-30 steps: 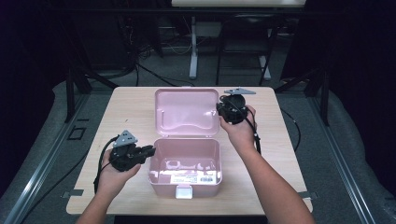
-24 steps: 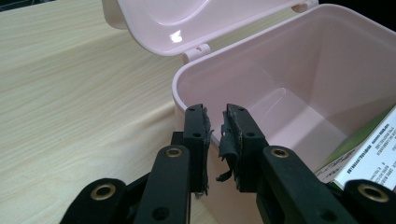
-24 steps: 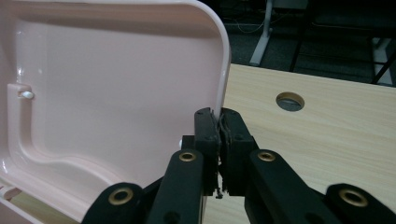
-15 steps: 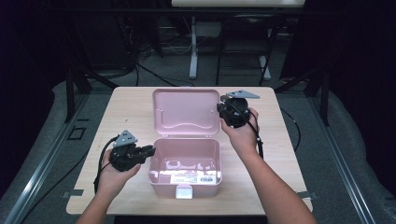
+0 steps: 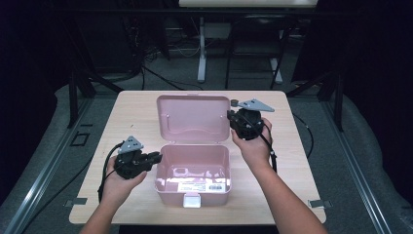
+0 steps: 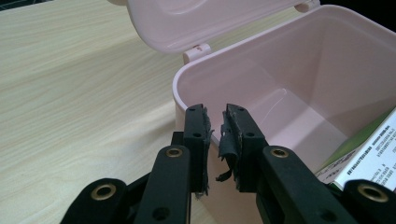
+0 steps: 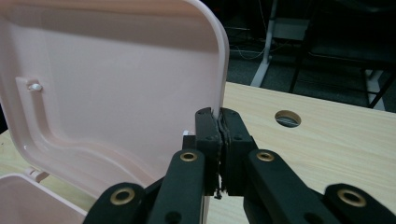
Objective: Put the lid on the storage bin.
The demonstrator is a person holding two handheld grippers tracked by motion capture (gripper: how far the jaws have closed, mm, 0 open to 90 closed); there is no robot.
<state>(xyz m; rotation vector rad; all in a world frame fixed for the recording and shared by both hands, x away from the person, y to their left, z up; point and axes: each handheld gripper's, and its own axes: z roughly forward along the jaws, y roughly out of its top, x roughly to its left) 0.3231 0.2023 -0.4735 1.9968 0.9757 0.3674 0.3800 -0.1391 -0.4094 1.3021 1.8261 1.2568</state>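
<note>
A pink plastic box [image 5: 168, 195] stands open at the table's near middle, with its lid [image 5: 192, 119] hinged at the far side and tilted up. My right gripper [image 5: 232, 120] is shut on the lid's right edge, which runs down between the pads [image 7: 219, 116]; the lid's [image 7: 116, 79] inside faces me there. My left gripper [image 5: 157, 157] is closed on the box's left wall near the hinge corner [image 6: 215, 116]. Inside the box [image 6: 289, 70] lies a white and green carton [image 6: 369, 154] with a barcode label [image 5: 199, 186].
The light wooden table [image 5: 126, 117] has bare surface left and right of the box, and a round hole [image 7: 287, 118] near its far right. A latch tab [image 5: 191, 200] sticks out at the box's front. Dark floor, cables and a desk frame [image 5: 202, 48] lie beyond.
My right gripper has come a little nearer with the lid's edge in it, and the lid has tilted up slightly. The left hand and the box have stayed put.
</note>
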